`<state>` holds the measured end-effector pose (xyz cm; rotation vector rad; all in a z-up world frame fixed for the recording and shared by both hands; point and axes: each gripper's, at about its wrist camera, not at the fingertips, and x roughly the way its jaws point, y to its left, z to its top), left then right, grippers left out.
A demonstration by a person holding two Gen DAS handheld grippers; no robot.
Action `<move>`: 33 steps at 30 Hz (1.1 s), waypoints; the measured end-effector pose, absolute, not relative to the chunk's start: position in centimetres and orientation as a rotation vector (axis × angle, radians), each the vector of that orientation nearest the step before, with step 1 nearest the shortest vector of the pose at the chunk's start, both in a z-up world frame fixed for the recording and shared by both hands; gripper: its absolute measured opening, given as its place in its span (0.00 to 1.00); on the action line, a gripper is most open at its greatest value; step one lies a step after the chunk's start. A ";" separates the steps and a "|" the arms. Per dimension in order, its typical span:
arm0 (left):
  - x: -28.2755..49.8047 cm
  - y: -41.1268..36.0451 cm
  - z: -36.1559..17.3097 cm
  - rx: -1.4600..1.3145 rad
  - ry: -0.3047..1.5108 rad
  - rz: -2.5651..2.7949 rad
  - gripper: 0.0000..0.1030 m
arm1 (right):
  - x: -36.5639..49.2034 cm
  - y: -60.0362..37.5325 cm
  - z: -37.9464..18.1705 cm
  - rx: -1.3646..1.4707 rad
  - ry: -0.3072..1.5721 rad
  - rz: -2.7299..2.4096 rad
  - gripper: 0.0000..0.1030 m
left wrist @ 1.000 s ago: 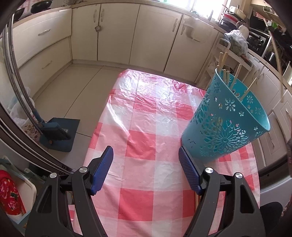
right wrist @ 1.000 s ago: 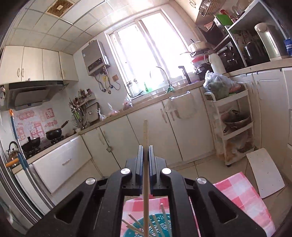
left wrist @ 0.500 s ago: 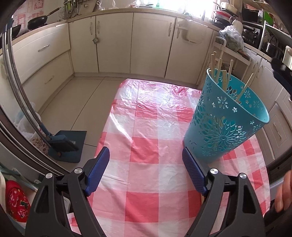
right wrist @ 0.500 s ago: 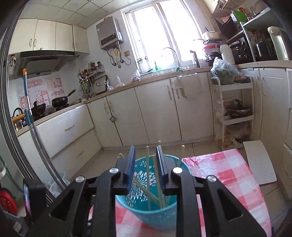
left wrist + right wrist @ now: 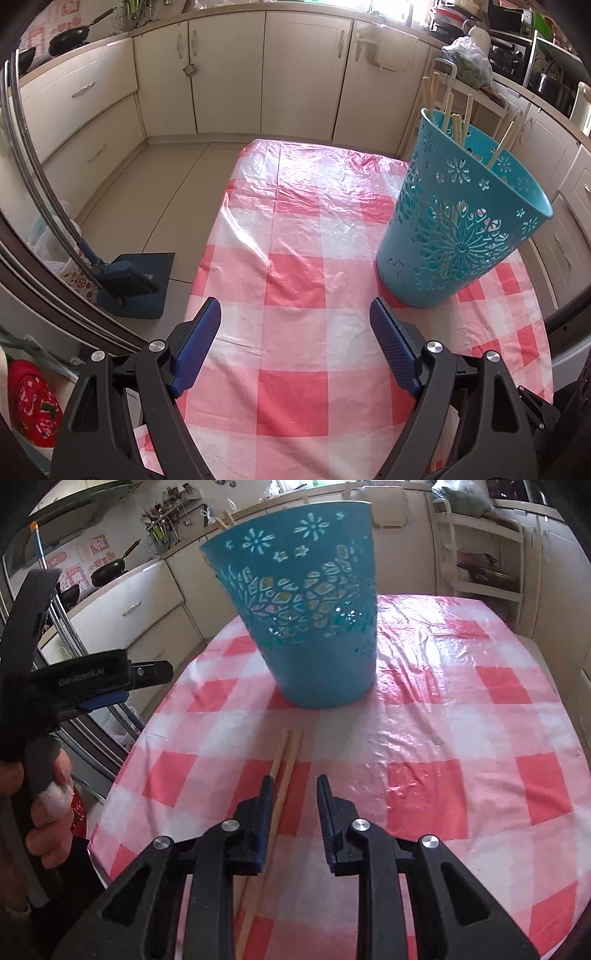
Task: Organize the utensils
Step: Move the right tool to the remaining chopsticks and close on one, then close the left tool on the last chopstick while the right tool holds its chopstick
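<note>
A teal cut-out basket (image 5: 461, 229) stands on the red-and-white checked tablecloth (image 5: 295, 221) with several wooden chopsticks (image 5: 448, 107) sticking out of it. My left gripper (image 5: 295, 308) is open wide above the cloth, just left of the basket's base, with nothing between its blue pads. In the right wrist view the basket (image 5: 306, 620) is straight ahead. Two chopsticks (image 5: 286, 757) lie on the cloth in front of it and run back under my right gripper's left finger. My right gripper (image 5: 295, 781) hovers over them, tilted down, with its jaws a little apart and holding nothing.
The left gripper (image 5: 140, 686) and the hand (image 5: 48, 812) holding it show at the left of the right wrist view. Cream cabinets (image 5: 229, 74) line the walls. A blue dustpan and brush (image 5: 129, 280) lie on the floor left of the table. A white rack (image 5: 484, 554) stands behind the table.
My right gripper was shut on an upright chopstick above the basket, then opened, left it in the basket, and dropped low and tilted down over the table. The left gripper barely moved.
</note>
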<state>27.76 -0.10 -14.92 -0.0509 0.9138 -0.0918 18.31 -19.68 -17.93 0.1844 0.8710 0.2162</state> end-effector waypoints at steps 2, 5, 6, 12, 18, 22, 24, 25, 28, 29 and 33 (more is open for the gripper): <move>27.7 -0.2 -15.2 -0.046 0.924 -0.092 0.77 | 18.7 -18.7 -18.6 0.155 0.888 0.218 0.23; 27.5 -0.5 -15.6 -0.037 0.932 -0.093 0.77 | 19.0 -17.9 -19.7 0.094 0.890 0.198 0.14; 27.3 -0.7 -15.8 -0.031 0.938 -0.096 0.77 | 19.0 -17.7 -19.8 0.066 0.891 0.189 0.11; 26.6 -4.4 -17.8 0.039 0.990 -0.168 0.77 | 18.6 -20.7 -19.2 0.078 0.942 0.143 0.06; 26.0 -9.2 -19.5 0.162 1.006 -0.228 0.70 | 17.5 -25.3 -19.0 0.190 0.944 0.084 0.06; 25.2 -11.3 -20.6 0.238 1.010 -0.244 0.51 | 17.8 -25.8 -19.4 0.231 0.948 0.090 0.06; 24.8 -11.7 -20.7 0.252 0.987 -0.260 0.26 | 17.7 -25.9 -19.4 0.255 0.946 0.104 0.06; 24.7 -12.1 -20.6 0.260 0.986 -0.286 0.15 | 17.7 -26.1 -19.4 0.264 0.945 0.108 0.06; 24.4 -12.5 -20.5 0.270 0.996 -0.331 0.04 | 17.7 -26.7 -19.2 0.303 0.935 0.118 0.06; 24.3 -12.2 -20.2 0.238 1.013 -0.357 0.04 | 17.7 -27.0 -19.1 0.326 0.932 0.121 0.06; 22.9 -10.0 -15.3 0.041 0.985 -0.473 0.04 | 17.9 -28.4 -19.0 0.416 0.925 0.128 0.06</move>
